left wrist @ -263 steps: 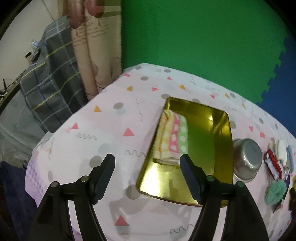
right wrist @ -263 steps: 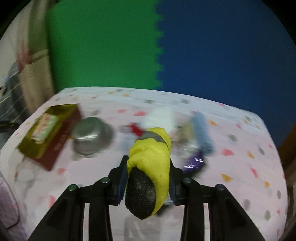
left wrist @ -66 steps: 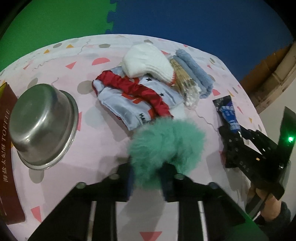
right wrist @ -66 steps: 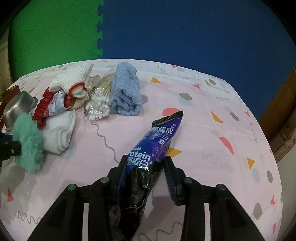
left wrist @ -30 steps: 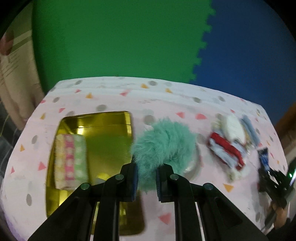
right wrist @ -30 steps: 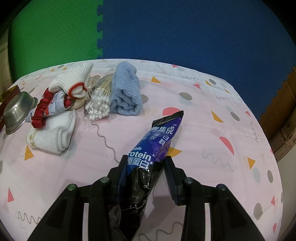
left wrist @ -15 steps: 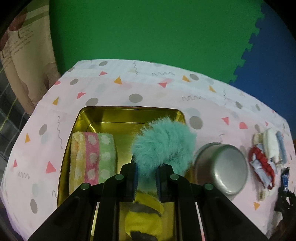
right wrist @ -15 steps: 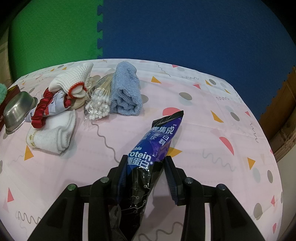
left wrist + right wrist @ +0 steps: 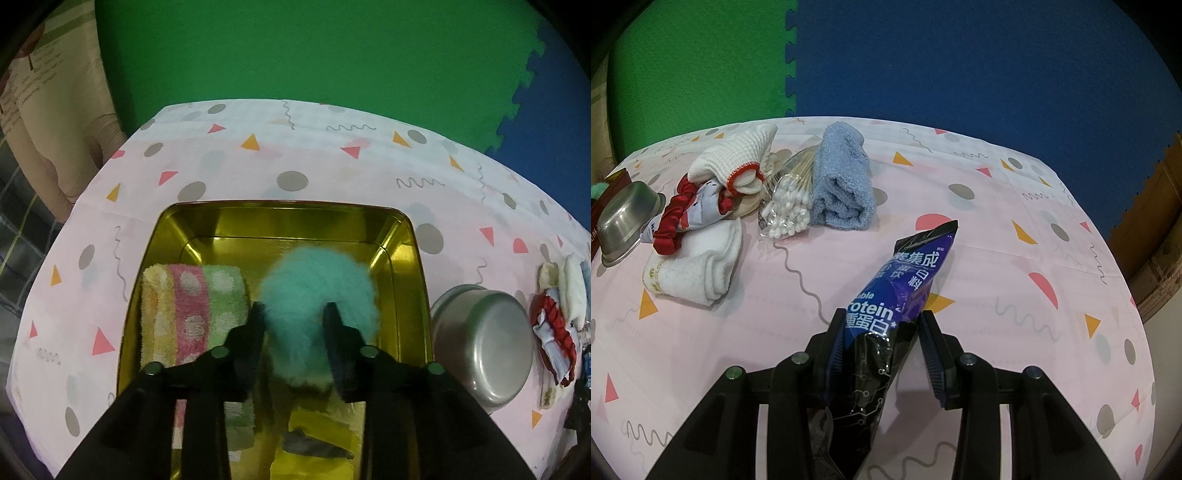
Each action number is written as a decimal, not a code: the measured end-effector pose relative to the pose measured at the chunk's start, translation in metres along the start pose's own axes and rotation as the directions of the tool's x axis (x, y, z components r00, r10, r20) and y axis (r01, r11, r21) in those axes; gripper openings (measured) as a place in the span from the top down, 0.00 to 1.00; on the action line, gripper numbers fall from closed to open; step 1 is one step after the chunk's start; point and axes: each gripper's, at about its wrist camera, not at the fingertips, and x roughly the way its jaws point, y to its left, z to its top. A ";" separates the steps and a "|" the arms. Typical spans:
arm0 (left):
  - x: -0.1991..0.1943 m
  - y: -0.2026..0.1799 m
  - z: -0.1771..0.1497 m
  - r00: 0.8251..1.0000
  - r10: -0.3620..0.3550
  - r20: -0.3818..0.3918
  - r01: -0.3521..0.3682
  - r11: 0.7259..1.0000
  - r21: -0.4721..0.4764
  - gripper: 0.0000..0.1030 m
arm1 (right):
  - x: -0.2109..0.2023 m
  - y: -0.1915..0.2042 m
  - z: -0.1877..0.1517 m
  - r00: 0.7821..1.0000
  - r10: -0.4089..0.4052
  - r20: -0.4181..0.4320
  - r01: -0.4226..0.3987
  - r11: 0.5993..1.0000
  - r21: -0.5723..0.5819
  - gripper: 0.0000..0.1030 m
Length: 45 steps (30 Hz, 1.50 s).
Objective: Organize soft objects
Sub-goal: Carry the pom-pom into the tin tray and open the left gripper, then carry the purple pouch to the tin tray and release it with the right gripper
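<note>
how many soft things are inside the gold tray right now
3: a striped dotted towel on the gold tray's left side, a teal fluffy puff between the left tool's fingers, and a yellow item below it, mostly hidden; more may be hidden.

fluffy teal pompom inside gold tray.

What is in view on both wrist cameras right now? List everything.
Gold metal tray: one, on the pink tablecloth.
Striped dotted towel: one, folded, tray's left side.
Teal fluffy pom-pom: one, in the tray, between the left fingers.
Yellow-grey glove: one, near end of tray.
Steel bowl: one, upside down, right of tray.
Red scrunchie: one, on printed cloth.
White knit glove: one.
White socks: folded bundle.
Cotton swabs: one bag.
Blue towel: one, rolled.
Purple-black protein pouch: one, between the right fingers.
Left gripper: black.
Right gripper: black.
</note>
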 end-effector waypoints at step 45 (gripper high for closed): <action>-0.106 0.005 -0.123 0.967 0.150 0.206 -0.137 0.988 -0.076 0.20 | -0.045 0.032 0.010 0.997 0.065 0.046 -0.065 0.998 0.001 0.66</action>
